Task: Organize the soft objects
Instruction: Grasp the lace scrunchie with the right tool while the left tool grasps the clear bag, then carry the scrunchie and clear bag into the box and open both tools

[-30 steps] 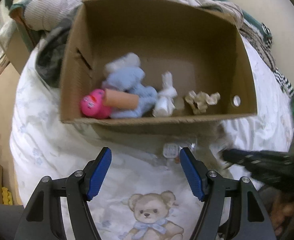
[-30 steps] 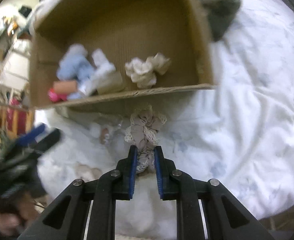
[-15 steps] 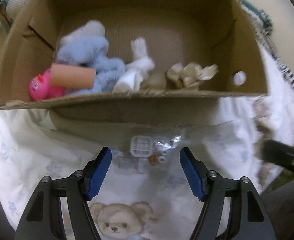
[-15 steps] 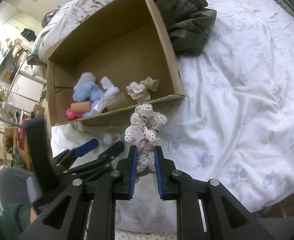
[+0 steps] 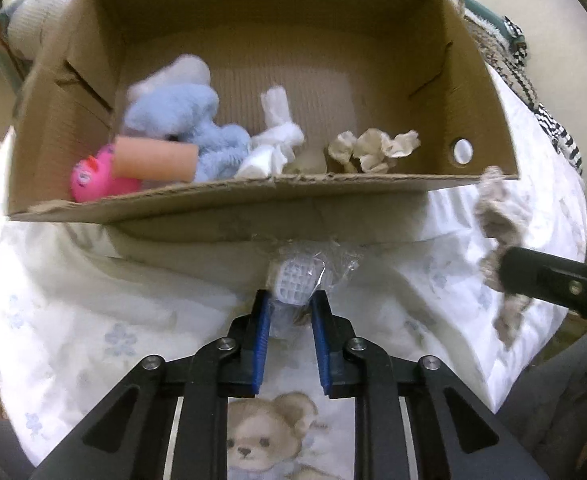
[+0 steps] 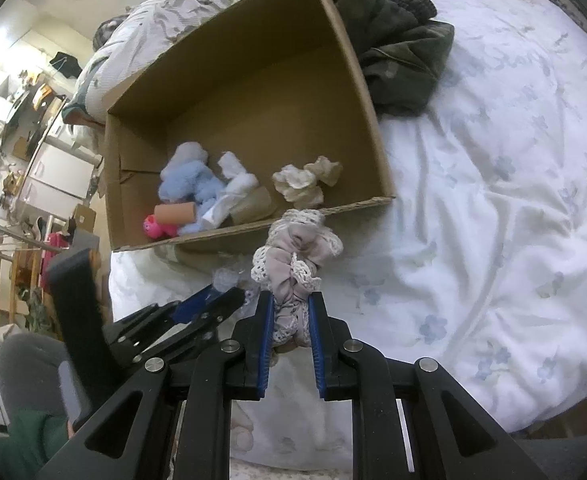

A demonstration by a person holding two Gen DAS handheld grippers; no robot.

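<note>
Left wrist: cardboard box holds blue plush; left jaws closing around wrapped packet, right's grip scrunchie.

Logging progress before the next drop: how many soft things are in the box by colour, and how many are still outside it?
In the cardboard box:
Pink: 1, toy
Peach: 1, roll
Blue: 1, plush
White: 1, cloth
Cream: 1, scrunchie
Outside:
Beige: 1, lace scrunchie
Clear-wrapped: 1, packet
Total: 7

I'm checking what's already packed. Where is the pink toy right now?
The pink toy lies inside the cardboard box, in its near left corner in the left wrist view, tucked under the peach roll beside the blue plush.
</note>
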